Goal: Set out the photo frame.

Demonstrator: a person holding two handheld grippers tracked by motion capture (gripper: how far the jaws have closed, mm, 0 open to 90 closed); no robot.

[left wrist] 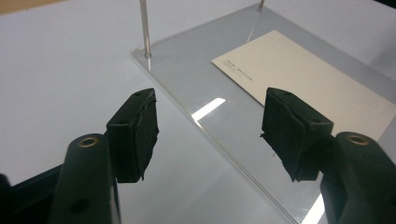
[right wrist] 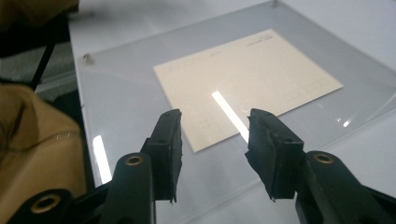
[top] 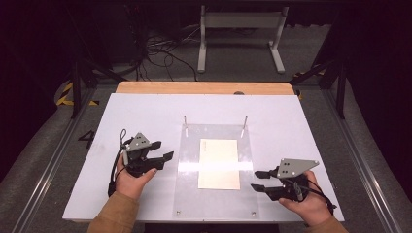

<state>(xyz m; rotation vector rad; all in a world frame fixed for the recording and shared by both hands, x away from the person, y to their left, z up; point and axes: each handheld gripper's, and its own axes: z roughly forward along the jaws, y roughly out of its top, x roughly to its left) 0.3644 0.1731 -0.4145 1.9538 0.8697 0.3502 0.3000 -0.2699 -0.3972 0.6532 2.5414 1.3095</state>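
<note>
A clear acrylic plate (top: 189, 184) lies flat in the middle of the white table, with a cream paper sheet (top: 218, 164) on its centre. Two thin metal pins (top: 185, 121) stand at its far corners. My left gripper (top: 165, 150) hovers just off the plate's left edge, open and holding nothing. In the left gripper view its jaws (left wrist: 212, 126) straddle the plate's edge (left wrist: 187, 79), with the paper (left wrist: 317, 84) ahead on the right. My right gripper (top: 254, 180) sits at the plate's right edge, open and holding nothing. In the right gripper view the gripper (right wrist: 215, 121) faces the paper (right wrist: 252, 74).
The white table top (top: 145, 111) has a wooden strip (top: 204, 88) along its far edge. Behind it on the floor are a white metal stand (top: 240, 34) and loose cables (top: 155, 53). A tan sleeve (right wrist: 32, 140) shows at the left of the right gripper view.
</note>
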